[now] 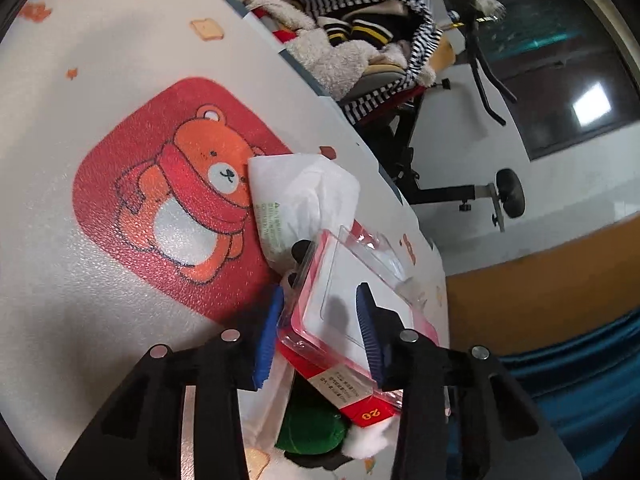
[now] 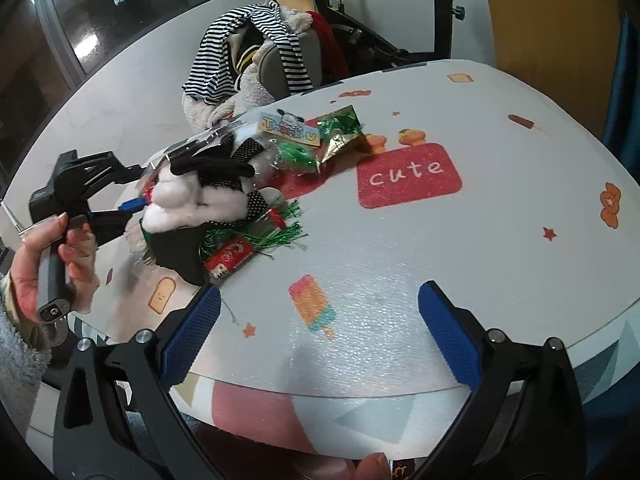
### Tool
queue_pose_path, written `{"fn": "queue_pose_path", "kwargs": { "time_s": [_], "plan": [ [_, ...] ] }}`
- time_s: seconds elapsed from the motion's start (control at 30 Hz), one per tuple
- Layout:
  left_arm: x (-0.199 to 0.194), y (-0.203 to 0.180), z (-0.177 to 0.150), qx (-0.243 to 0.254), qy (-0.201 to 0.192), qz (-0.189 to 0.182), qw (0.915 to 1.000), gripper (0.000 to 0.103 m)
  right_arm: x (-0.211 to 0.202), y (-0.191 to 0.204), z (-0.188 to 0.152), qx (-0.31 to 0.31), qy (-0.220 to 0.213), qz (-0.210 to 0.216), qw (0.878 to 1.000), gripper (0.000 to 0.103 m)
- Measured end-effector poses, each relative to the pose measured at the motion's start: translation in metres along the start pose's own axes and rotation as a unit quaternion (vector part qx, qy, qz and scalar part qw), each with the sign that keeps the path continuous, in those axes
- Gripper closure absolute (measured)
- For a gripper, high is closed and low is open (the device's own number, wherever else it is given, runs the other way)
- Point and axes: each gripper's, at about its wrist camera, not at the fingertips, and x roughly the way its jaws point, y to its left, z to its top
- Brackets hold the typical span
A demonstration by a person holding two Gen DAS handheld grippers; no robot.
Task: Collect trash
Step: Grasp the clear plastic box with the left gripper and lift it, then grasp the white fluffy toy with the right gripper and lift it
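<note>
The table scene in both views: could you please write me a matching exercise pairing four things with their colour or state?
Things:
1. left hand-held gripper
2. right hand-held gripper
3. "cute" patch
4. tinsel

Descriptions:
A. green and stringy
B. open over bare table, holding nothing
C. red with white letters
D. blue pads on either side of a clear-fronted red packet

Pairs: 1-D, 2-B, 3-C, 4-A
</note>
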Motion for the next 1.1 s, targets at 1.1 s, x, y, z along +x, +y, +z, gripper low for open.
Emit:
{"fn": "queue_pose_path", "kwargs": {
  "time_s": [1.1],
  "plan": [
    [-0.209,-0.091,-0.061,0.330,-0.162,0.128,0.9214,0.084,-0.039,0.033,0.009,-0.037,-0.056,0.057,0.996,0.006]
  ]
}}
